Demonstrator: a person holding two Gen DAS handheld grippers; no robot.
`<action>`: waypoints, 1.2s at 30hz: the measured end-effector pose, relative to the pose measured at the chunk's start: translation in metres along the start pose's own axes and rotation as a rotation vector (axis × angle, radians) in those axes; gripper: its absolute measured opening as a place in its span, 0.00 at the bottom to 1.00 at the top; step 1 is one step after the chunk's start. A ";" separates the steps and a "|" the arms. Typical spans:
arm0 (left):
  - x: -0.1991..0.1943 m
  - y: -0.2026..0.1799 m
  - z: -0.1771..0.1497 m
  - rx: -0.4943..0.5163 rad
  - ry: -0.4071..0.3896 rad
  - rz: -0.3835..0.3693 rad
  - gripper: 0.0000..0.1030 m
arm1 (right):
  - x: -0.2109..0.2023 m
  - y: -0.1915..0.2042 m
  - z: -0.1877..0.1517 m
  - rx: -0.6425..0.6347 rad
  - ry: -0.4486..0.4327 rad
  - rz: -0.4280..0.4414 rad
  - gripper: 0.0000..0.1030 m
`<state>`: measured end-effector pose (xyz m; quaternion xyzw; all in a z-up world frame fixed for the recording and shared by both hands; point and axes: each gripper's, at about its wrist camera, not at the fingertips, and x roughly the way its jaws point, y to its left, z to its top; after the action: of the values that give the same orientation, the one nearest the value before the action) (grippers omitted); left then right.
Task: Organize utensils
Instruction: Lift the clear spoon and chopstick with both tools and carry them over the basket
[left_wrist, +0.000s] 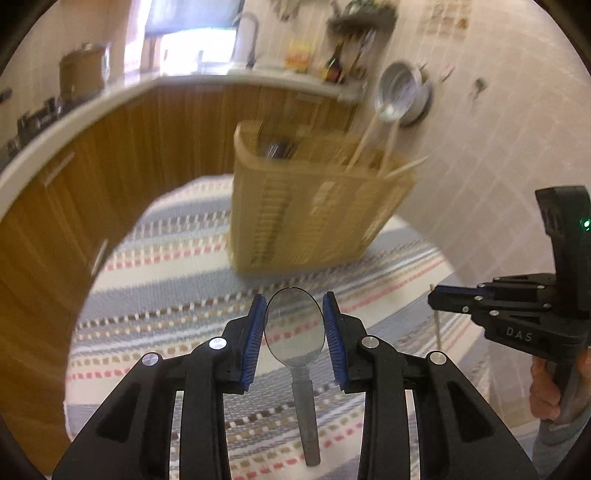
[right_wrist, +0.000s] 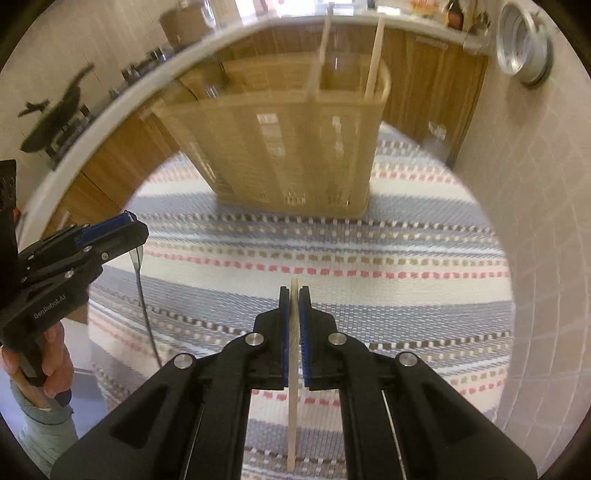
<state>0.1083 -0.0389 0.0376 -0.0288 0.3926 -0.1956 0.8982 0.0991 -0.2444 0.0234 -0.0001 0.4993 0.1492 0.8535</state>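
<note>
Spoon (left_wrist: 294, 325), clear, light and likely slippery plastic, is held by its bowl in the left hand-held gripper (left_wrist: 294, 314) at lower centre; the chopstick (right_wrist: 294, 369), thin and stiff, is clamped in the right hand-held gripper (right_wrist: 294, 291).

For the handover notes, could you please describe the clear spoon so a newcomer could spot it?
Start at the striped cloth, in front of the beige caddy. The spoon hangs bowl-up between the left tongs. It is see-through plastic, unlike the pale wooden sticks in the caddy.

Black grippers (left_wrist: 294, 325), blue pads (left_wrist: 255, 343), grey sleeve (right_wrist: 44, 435)
</note>
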 end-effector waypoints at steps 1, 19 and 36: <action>-0.006 -0.008 0.001 0.010 -0.022 0.002 0.29 | -0.012 0.007 -0.001 -0.001 -0.037 0.003 0.04; -0.069 -0.049 0.061 0.112 -0.395 0.046 0.29 | -0.131 0.053 0.049 -0.093 -0.466 -0.039 0.03; -0.060 -0.048 0.105 0.147 -0.489 0.066 0.29 | -0.166 0.066 0.107 -0.111 -0.581 -0.044 0.03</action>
<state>0.1309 -0.0720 0.1615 0.0031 0.1490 -0.1815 0.9720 0.0979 -0.2078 0.2284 -0.0151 0.2252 0.1513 0.9624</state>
